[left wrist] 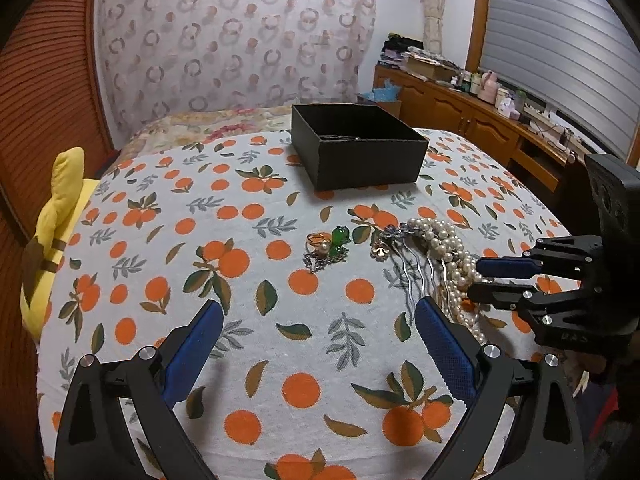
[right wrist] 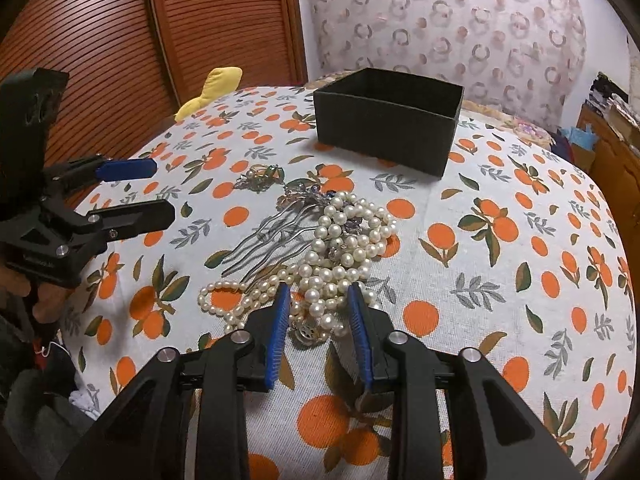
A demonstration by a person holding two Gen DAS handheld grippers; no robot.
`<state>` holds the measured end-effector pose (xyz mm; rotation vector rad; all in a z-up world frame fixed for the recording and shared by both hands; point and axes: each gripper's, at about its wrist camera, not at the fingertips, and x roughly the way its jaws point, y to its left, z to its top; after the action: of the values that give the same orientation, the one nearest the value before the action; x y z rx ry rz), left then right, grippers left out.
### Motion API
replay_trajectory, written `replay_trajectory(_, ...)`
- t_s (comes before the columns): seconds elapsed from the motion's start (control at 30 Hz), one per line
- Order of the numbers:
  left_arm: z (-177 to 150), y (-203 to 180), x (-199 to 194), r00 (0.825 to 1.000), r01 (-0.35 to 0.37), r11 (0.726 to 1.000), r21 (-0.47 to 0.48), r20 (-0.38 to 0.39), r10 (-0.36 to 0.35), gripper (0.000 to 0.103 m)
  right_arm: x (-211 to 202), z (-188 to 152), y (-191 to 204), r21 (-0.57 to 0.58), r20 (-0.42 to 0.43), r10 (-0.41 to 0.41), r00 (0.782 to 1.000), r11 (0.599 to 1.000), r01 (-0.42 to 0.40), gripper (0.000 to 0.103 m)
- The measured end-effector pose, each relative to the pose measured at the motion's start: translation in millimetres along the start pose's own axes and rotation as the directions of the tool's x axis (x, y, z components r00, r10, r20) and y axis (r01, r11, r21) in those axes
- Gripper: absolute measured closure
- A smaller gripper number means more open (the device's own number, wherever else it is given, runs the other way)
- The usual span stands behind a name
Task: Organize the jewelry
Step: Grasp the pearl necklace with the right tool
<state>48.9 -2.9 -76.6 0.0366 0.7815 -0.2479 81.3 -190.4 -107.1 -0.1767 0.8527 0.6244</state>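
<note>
A pile of pearl necklaces lies on the orange-print cloth, with a silver hair comb beside it and a small heap of rings and a green charm further left. A black open box stands behind them; it also shows in the right wrist view. My right gripper is partly open, its fingers straddling the near pearl strands. It shows in the left wrist view at the pearls. My left gripper is open and empty above bare cloth, also seen in the right wrist view.
A yellow plush toy lies at the table's left edge. A wooden sideboard with bottles and boxes runs along the right wall. A louvred wooden door stands behind on the left.
</note>
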Motion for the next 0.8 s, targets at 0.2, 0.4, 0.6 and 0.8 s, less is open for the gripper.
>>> replay_trajectory(0.2, 0.2, -4.4, 1.2, 1.000, 0.005, 1.000, 0.004, -0.003, -0.005, 0.010, -3.9, -0.3, -9.4, 0.026, 0.020, 0.015, 1.000, 1.000, -0.016, 0.095)
replay_trajectory(0.4, -0.2, -9.5, 3.7, 1.000, 0.012, 1.000, 0.008, -0.008, -0.012, 0.010, -28.4, 9.1, -18.1, 0.045, 0.098, 0.023, 0.995, 0.999, -0.027, 0.095)
replay_trajectory(0.6, 0.3, -14.8, 2.5, 1.000, 0.021, 1.000, 0.013, -0.001, -0.021, 0.010, -50.0, 17.1, -24.7, 0.047, 0.150, 0.009, 0.989, 0.999, -0.016, 0.095)
replay_trajectory(0.8, 0.6, -20.0, 5.2, 0.999, 0.036, 0.999, 0.019, -0.007, -0.035, 0.010, -73.3, 29.3, -32.0, 0.047, 0.213, -0.037, 0.976, 0.999, 0.028, 0.095)
